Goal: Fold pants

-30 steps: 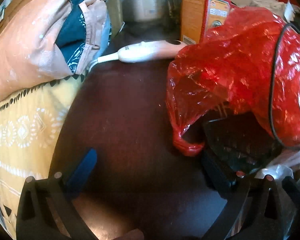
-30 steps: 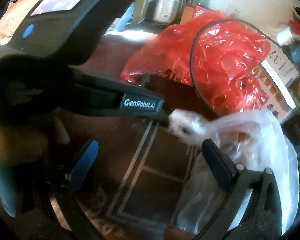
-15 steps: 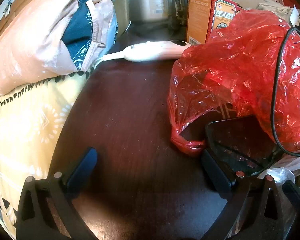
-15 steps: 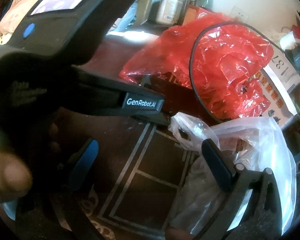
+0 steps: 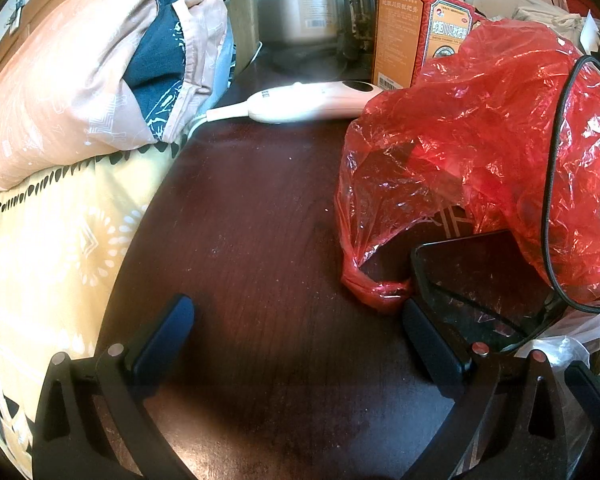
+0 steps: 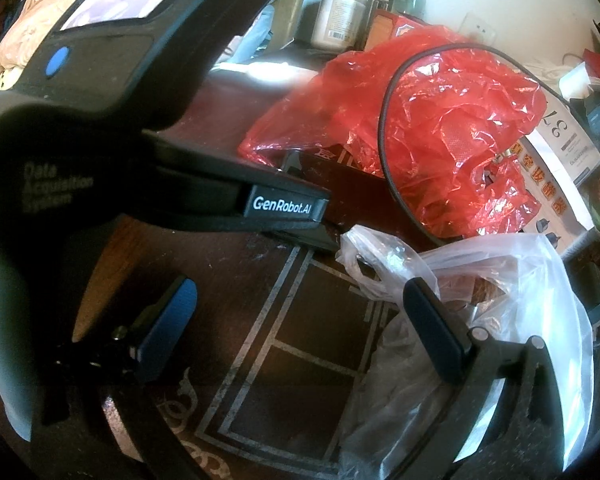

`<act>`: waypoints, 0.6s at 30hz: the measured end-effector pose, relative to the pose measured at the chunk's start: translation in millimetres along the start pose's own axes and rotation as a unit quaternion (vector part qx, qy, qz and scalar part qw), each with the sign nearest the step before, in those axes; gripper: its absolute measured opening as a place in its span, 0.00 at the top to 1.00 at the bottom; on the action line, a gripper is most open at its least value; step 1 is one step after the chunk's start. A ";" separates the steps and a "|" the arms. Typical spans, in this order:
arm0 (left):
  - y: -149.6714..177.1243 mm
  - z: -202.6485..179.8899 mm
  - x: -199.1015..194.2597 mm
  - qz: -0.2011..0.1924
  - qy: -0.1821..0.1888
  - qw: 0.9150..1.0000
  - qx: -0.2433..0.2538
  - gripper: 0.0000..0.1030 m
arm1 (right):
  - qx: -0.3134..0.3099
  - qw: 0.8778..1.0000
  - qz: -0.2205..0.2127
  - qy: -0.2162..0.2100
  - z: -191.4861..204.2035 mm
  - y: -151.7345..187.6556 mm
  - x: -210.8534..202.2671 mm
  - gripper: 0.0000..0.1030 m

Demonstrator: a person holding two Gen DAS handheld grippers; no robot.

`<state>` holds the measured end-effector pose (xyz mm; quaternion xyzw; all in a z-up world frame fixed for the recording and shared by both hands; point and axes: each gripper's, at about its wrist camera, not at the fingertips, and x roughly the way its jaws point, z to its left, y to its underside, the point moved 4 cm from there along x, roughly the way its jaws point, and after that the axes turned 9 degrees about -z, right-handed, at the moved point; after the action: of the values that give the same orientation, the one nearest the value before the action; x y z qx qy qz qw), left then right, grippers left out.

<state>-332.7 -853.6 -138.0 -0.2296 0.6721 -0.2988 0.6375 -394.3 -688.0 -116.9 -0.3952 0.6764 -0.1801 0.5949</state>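
Dark, reddish-brown wood fills the left wrist view: a tabletop (image 5: 260,240) crowded at its edges and bare in the middle, just ahead of the left gripper (image 5: 296,332), whose fingers stand spread wide with nothing between them. Beyond its right finger a crumpled red plastic bag (image 5: 480,152) slumps over a black phone (image 5: 472,280), with a thin black cable (image 5: 552,184) looped across the plastic; farther ahead lie a white handheld device (image 5: 312,100) and an orange box (image 5: 404,36). Off the left finger sits a stack of bedding, a yellow patterned quilt (image 5: 60,240) under a peach pillow (image 5: 60,80). No pants can be picked out here; the clear patch looks like the likely folding spot, though that is only a guess. In the right wrist view, the right gripper (image 6: 300,320) is likewise spread and empty over a patterned part of the tabletop (image 6: 300,340). The left gripper's black body (image 6: 100,120) crosses close in front on its left side, so the two are held near each other. A clear plastic bag (image 6: 480,280) lies against the right finger, with the same red bag behind it. Pants are not visible here either, so their look and whereabouts cannot be told.
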 end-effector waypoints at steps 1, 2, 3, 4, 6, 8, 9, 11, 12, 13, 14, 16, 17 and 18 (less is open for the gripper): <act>0.0 0.1 -0.2 0.000 0.000 1.000 0.000 0.00 | 0.000 1.000 0.000 0.000 0.0 0.0 -0.5 0.00; 0.0 0.1 -0.2 0.000 0.000 1.000 0.000 0.00 | 0.000 1.000 0.000 0.001 0.1 0.0 -0.6 0.00; 0.0 0.1 -0.2 0.000 0.000 1.000 0.000 0.00 | 0.001 1.000 0.000 0.001 0.1 0.0 -0.7 0.00; -0.1 0.1 -0.1 0.000 0.000 1.000 0.000 0.00 | 0.001 1.000 0.000 0.001 0.2 0.1 -0.7 0.00; -0.1 0.2 -0.1 0.000 0.000 1.000 0.000 0.00 | 0.001 1.000 0.000 0.001 0.3 0.2 -0.5 0.00; -0.1 0.2 -0.1 0.000 0.000 1.000 0.000 0.00 | 0.001 1.000 0.000 0.001 0.4 0.2 -1.1 0.00; -0.2 0.2 -0.1 0.000 0.000 1.000 0.000 0.00 | 0.001 1.000 0.000 0.001 0.5 0.3 -0.7 0.00; -0.3 0.3 0.1 0.000 0.000 1.000 0.000 0.00 | 0.001 1.000 0.000 0.001 0.5 0.3 -1.2 0.00; -0.3 0.3 0.1 0.000 0.000 1.000 0.000 0.00 | 0.001 1.000 0.000 0.001 0.6 0.4 -0.9 0.00; -0.2 0.3 -0.1 0.000 0.000 1.000 -0.001 0.00 | 0.001 1.000 0.000 0.002 0.6 0.4 -1.3 0.00; -0.3 0.3 0.1 0.000 0.000 1.000 0.000 0.00 | 0.001 1.000 0.000 0.002 0.7 0.4 -1.5 0.00; -0.3 0.4 -0.1 0.000 0.000 1.000 -0.001 0.00 | 0.002 1.000 0.000 0.002 0.7 0.5 -1.5 0.00; -0.3 0.4 -0.1 0.000 -0.001 1.000 -0.001 0.00 | 0.002 1.000 0.000 0.002 0.8 0.5 -1.6 0.00; -0.4 0.4 0.2 0.000 -0.001 1.000 -0.001 0.00 | 0.002 1.000 0.001 0.002 0.8 0.6 -1.7 0.00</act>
<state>-332.3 -854.0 -137.9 -0.2302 0.6719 -0.2983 0.6377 -393.8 -686.2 -116.3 -0.3934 0.6776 -0.1818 0.5942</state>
